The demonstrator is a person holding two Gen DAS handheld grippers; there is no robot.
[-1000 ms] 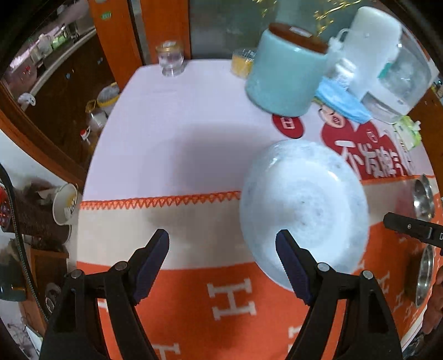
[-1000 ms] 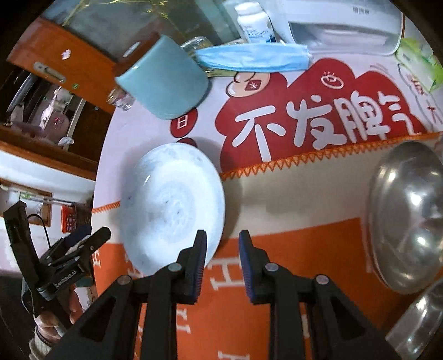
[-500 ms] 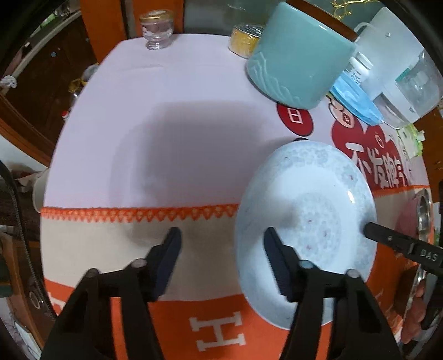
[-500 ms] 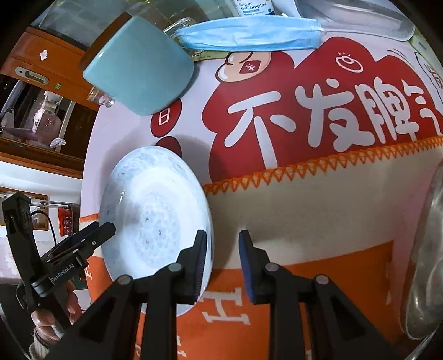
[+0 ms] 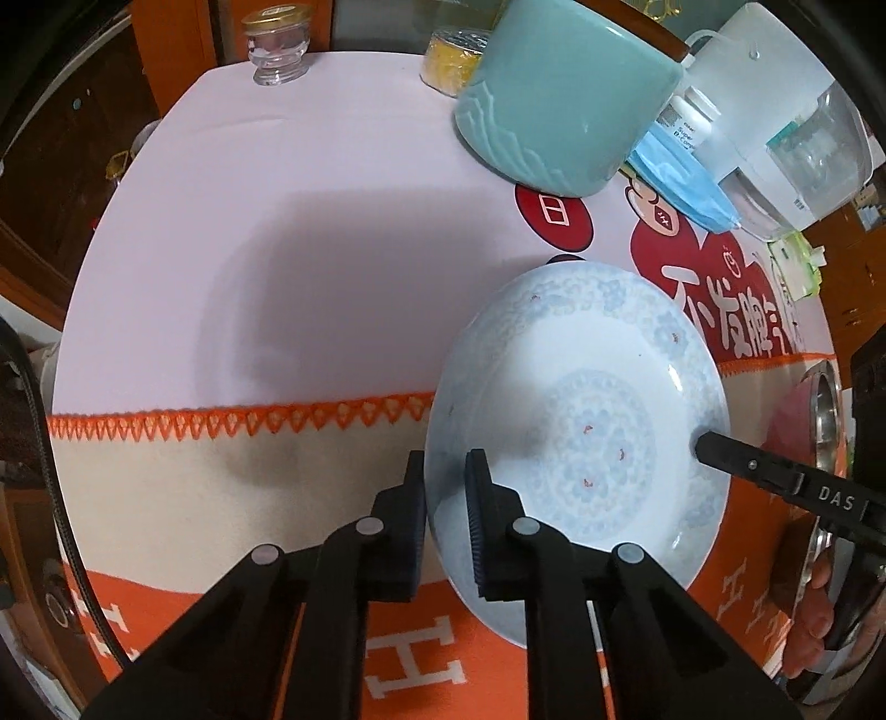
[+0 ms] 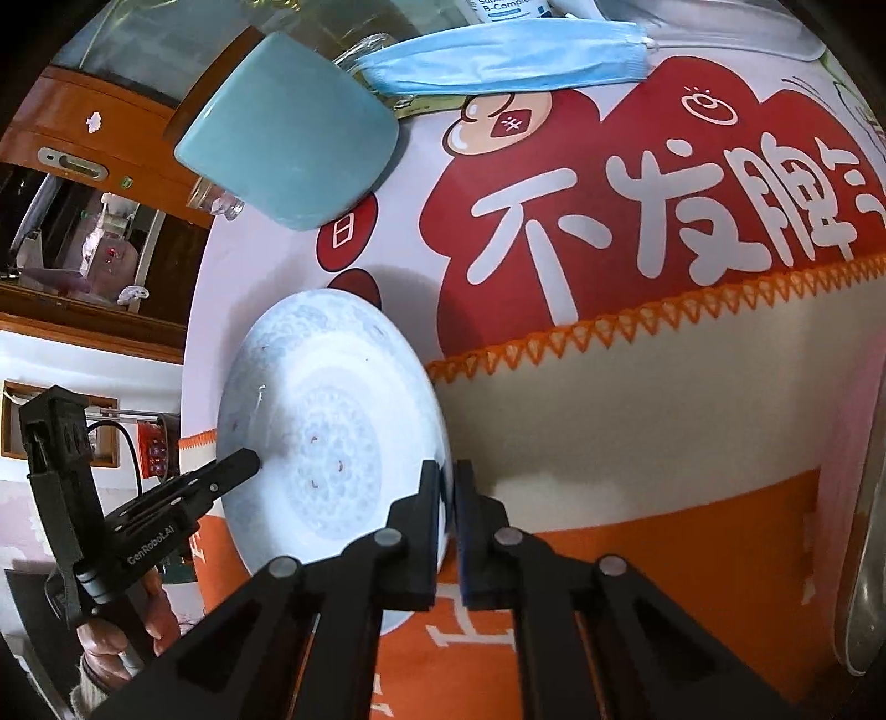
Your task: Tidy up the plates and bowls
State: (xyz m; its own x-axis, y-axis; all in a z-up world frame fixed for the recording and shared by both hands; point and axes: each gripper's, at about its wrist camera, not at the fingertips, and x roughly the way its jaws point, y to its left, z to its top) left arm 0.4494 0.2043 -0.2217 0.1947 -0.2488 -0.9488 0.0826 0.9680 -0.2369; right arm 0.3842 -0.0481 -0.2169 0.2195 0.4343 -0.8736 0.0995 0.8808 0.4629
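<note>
currently both tongs pinch the plate (image 5: 576, 421); left tongs (image 5: 446, 520) nearly closed on its near-left rim, right tongs (image 6: 447, 526) closed on the opposite rim; plate sits on the tabletop (image 5: 277, 232); judged step: grasp secured; next, lift level, keeping both grips even.

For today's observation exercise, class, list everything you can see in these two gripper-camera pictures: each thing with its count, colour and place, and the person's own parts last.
Plate: one, white with pale blue pattern, on the cloth, gripped at opposite rims.
Mug: one, light teal, beyond the plate.
Face mask: one, blue, beside the mug.
Glass jar: one, clear with gold lid, far table edge.
Yellow container: one, left of the mug.
Water jug: one, clear and white, far right.
Supplement bottle: one, white, behind the mask.
Metal bowl: at least one, silver, right edge.
Tablecloth: one, white, red, beige and orange.
Left gripper: black, shut on plate rim.
Right gripper: black, shut on plate rim.
</note>
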